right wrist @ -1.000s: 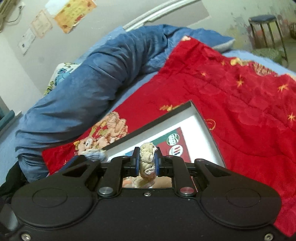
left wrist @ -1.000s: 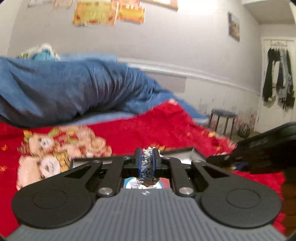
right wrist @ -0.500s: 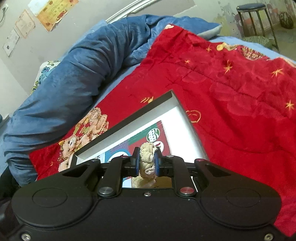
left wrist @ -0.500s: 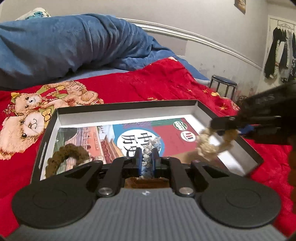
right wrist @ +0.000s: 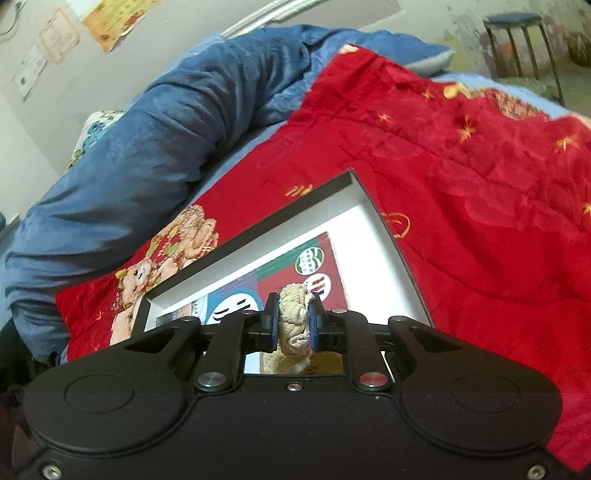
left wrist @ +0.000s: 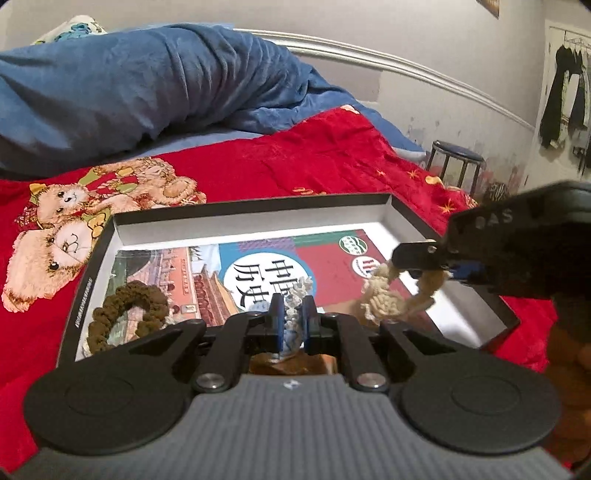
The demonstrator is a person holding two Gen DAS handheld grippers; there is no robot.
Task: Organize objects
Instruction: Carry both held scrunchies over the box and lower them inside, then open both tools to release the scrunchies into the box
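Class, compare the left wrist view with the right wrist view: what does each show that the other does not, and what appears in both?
Only the left wrist view shows the brown scrunchie lying in the box, the bluish-white scrunchie pinched in the left tool, and clothes hanging on the door.

Only the right wrist view shows the certificates on the wall.

Both show the open box with the book inside, the cream scrunchie clamped in the right tool, the red bear blanket, blue duvet and stool.
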